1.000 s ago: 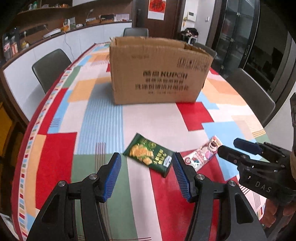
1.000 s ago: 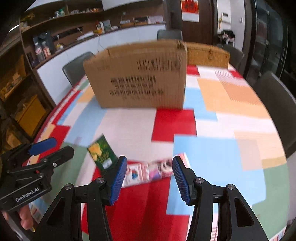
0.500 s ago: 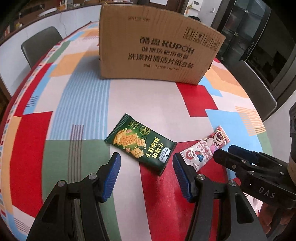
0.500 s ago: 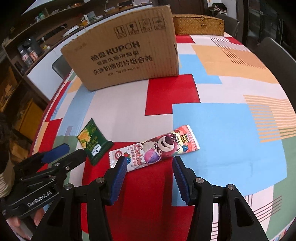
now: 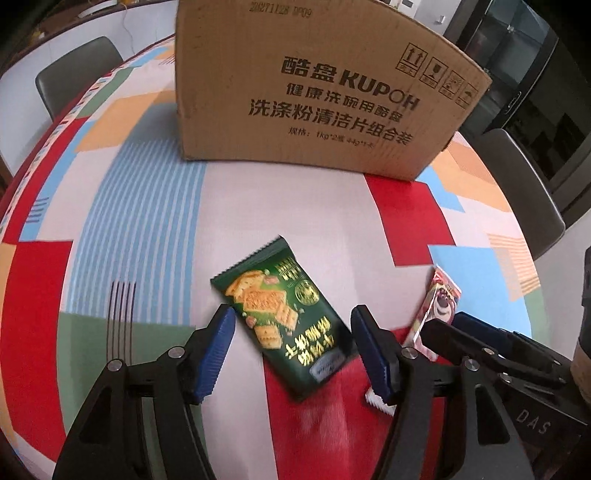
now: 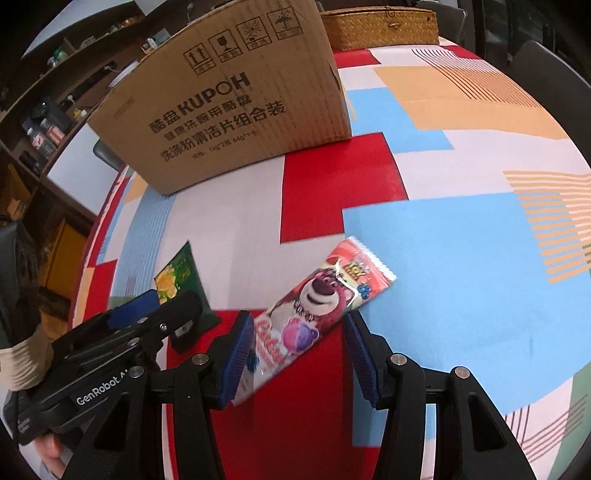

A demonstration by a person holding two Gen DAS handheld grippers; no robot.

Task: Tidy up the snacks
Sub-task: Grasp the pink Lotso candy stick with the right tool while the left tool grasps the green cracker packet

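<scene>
A green cracker packet (image 5: pixel 286 317) lies flat on the patchwork tablecloth; it also shows in the right wrist view (image 6: pixel 179 275). My left gripper (image 5: pixel 293 354) is open and low over it, with the packet's near end between the blue pads. A pink bear-print snack bar (image 6: pixel 314 306) lies beside it; in the left wrist view the snack bar (image 5: pixel 441 301) is partly hidden. My right gripper (image 6: pixel 295 363) is open, its pads on either side of the bar's near end. A large cardboard box (image 5: pixel 314 85) stands behind both snacks.
A woven basket (image 6: pixel 380 24) stands behind the box. Grey chairs (image 5: pixel 524 192) ring the table (image 6: pixel 461 258). Shelves with bottles (image 6: pixel 44 122) line the left wall. The two grippers sit close side by side.
Both grippers have moved forward and down toward the table. The green packet and the bear bar now lie between their open pads. Neither snack has moved.
</scene>
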